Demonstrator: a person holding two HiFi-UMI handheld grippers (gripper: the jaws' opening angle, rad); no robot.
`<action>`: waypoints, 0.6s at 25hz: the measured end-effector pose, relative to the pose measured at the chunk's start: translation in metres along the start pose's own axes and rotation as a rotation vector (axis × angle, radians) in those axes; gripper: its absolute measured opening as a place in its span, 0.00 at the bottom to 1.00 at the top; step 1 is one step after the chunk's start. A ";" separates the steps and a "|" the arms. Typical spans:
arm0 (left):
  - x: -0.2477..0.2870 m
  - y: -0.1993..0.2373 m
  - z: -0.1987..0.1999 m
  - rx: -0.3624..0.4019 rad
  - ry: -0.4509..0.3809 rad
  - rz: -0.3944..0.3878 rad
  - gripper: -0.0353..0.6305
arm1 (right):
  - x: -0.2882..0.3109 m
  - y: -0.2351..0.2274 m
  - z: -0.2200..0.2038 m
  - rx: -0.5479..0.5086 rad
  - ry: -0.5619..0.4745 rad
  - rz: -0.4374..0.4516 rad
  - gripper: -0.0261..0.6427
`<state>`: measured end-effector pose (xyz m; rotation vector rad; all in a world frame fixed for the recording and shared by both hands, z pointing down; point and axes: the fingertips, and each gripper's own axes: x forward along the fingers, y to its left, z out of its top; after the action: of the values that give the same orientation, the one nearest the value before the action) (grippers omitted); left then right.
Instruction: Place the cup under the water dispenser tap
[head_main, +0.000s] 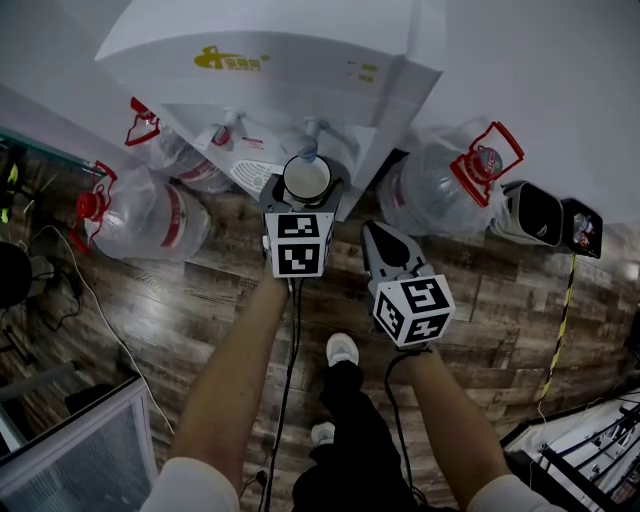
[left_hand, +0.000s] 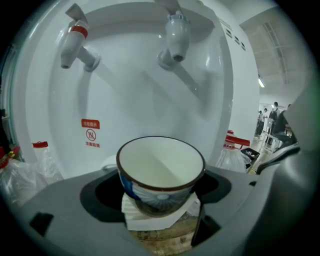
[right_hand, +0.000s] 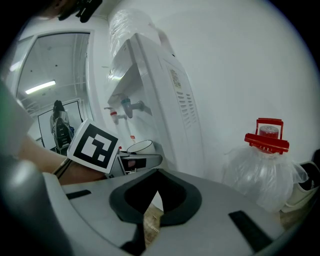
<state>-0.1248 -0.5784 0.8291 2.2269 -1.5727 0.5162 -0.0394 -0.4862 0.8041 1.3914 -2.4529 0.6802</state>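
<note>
The left gripper (head_main: 305, 192) is clamped on the white, blue-patterned cup (left_hand: 161, 170), holding it upright in the water dispenser (head_main: 280, 60) recess, below the grey tap (left_hand: 175, 39). The right gripper (right_hand: 156, 187) hangs just beside it, jaws together and empty, near a water bottle (head_main: 440, 185).

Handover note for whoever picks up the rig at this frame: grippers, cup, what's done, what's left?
Left gripper: shut on the cup, which is upright and empty.
Right gripper: shut, holding nothing, off to the side.
The cup is at the water dispenser, below and slightly in front of the white tap; the red tap is further left.
Done: cup at the dispenser.
Left: centre it under the tap, set it down, release.
</note>
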 end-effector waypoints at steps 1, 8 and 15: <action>-0.001 0.000 0.001 -0.003 -0.005 0.007 0.70 | 0.000 0.001 0.000 0.000 -0.002 0.001 0.07; -0.006 0.002 0.002 -0.018 -0.014 0.046 0.71 | -0.005 0.002 0.002 0.005 -0.012 0.001 0.07; -0.016 0.003 0.000 -0.029 0.005 0.060 0.71 | -0.016 0.003 0.007 0.004 -0.017 -0.006 0.07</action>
<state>-0.1326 -0.5664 0.8212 2.1611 -1.6385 0.5123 -0.0334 -0.4770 0.7903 1.4111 -2.4612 0.6753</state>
